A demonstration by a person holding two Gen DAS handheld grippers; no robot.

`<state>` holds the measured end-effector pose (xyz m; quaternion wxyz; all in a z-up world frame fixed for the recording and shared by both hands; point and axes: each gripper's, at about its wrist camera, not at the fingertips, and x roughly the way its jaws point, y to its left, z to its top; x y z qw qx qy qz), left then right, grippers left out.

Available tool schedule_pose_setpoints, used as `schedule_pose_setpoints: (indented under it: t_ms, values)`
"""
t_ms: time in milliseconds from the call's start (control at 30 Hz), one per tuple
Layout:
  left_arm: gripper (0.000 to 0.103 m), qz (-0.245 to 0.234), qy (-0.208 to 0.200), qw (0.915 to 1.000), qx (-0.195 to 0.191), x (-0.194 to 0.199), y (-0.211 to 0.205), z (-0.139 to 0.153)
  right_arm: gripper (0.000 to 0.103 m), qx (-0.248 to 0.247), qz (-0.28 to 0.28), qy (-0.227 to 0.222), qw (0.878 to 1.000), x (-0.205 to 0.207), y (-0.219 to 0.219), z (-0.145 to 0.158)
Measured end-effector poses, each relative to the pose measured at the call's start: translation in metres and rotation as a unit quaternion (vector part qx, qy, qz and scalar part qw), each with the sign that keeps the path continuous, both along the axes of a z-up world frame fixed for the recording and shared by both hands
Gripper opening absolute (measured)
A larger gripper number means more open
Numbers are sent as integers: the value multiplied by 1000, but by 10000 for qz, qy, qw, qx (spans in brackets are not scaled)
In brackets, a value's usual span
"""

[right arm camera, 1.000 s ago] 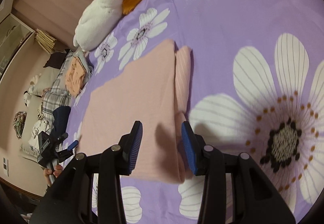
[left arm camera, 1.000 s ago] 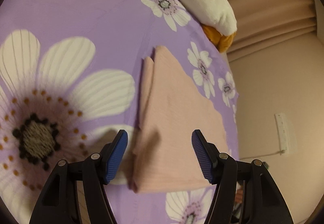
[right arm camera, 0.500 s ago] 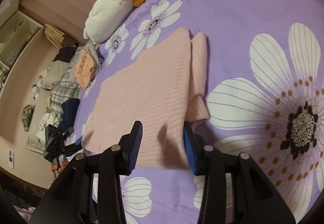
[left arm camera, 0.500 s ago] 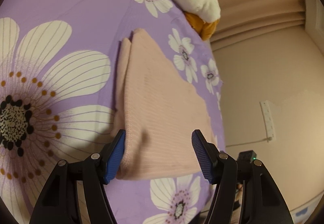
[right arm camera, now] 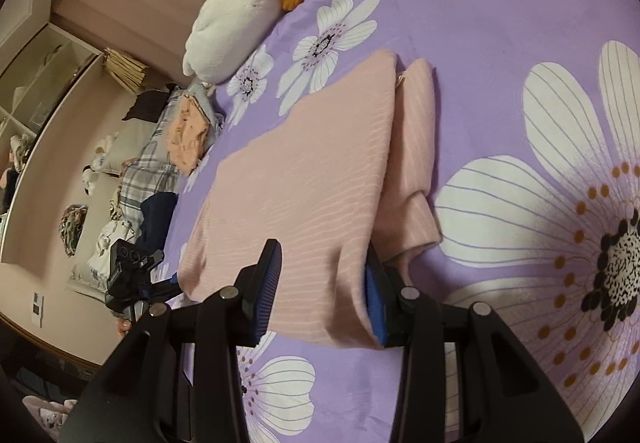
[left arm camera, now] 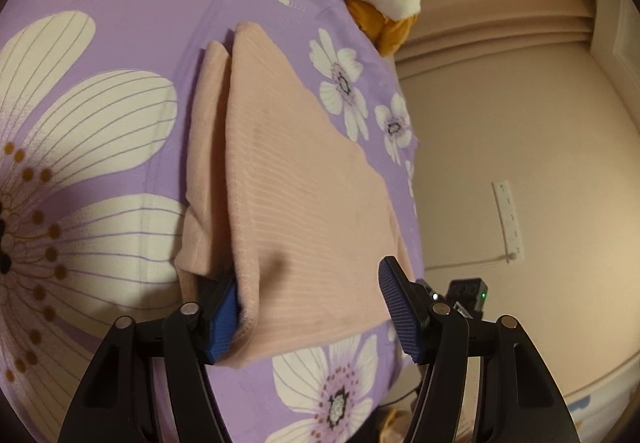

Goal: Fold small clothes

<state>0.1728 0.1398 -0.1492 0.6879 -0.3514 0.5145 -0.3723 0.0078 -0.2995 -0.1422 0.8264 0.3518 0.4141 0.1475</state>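
A pink ribbed garment lies folded on the purple flowered bedsheet, with a narrower folded part along one side. My left gripper is open at the garment's near edge. Its left pad is tucked under the top layer, and its right pad stands over the cloth's near right corner. My right gripper is open at the other near corner of the garment. Its right pad is slipped beneath the top layer, while the left pad rests above the cloth.
A white and orange plush toy lies at the far end of the bed. A heap of plaid, orange and navy clothes sits beyond the bed's left edge in the right wrist view. The wall and curtain close off the side.
Both grippers have come in closer to the garment's near edge. Each inner pad, earlier beside or above the cloth, is now under the top layer, which bulges up over it.
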Motion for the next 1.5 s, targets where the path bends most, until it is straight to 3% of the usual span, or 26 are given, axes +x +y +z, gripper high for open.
schedule_pose_setpoints:
  t_ms: [133, 267, 300, 367, 467, 600, 700, 833, 1067, 1200, 1367, 1500]
  values:
    - [53, 56, 106, 9997, 217, 0, -1, -5, 30, -139, -21, 172, 9998, 6, 3, -8]
    - [25, 145, 273, 9978, 588, 1, -1, -16, 11, -506, -31, 269, 9984, 8, 7, -9]
    - [14, 158, 276, 9972, 673, 0, -1, -16, 9, -591, -23, 247, 9979, 7, 8, -8]
    - [2, 162, 292, 9961, 812, -2, 1, -17, 6, -625, -4, 131, 9980, 5, 7, -4]
    - [1, 43, 189, 9988, 452, -8, 6, -12, 5, -455, 3, -238, 9987, -3, 4, 7]
    - [1, -183, -211, 9993, -245, -22, 9, 10, 5, -310, -41, -339, 9989, -9, 0, 13]
    - [1, -210, -353, 9988, -253, -28, 10, 17, 5, -277, -96, -258, 9992, -14, -3, 9]
    - [1, -15, -176, 9998, 38, -27, 22, 4, 5, -385, -75, -1, 9992, -19, 0, -3]
    - [1, 38, 120, 9949, 1005, -25, 22, -21, 8, -594, -65, 480, 9971, -19, -3, -22]
    - [1, 84, 43, 9924, 1230, -28, 29, -15, 12, -885, -173, 446, 9949, -20, -8, -9]
    - [2, 171, -294, 9840, 1746, -31, 39, 3, 32, -1096, -571, 205, 9921, -19, -25, 12]
    - [2, 314, -463, 9830, 1747, -23, 39, 14, 32, -1159, -589, 2, 9915, -8, -21, 19]
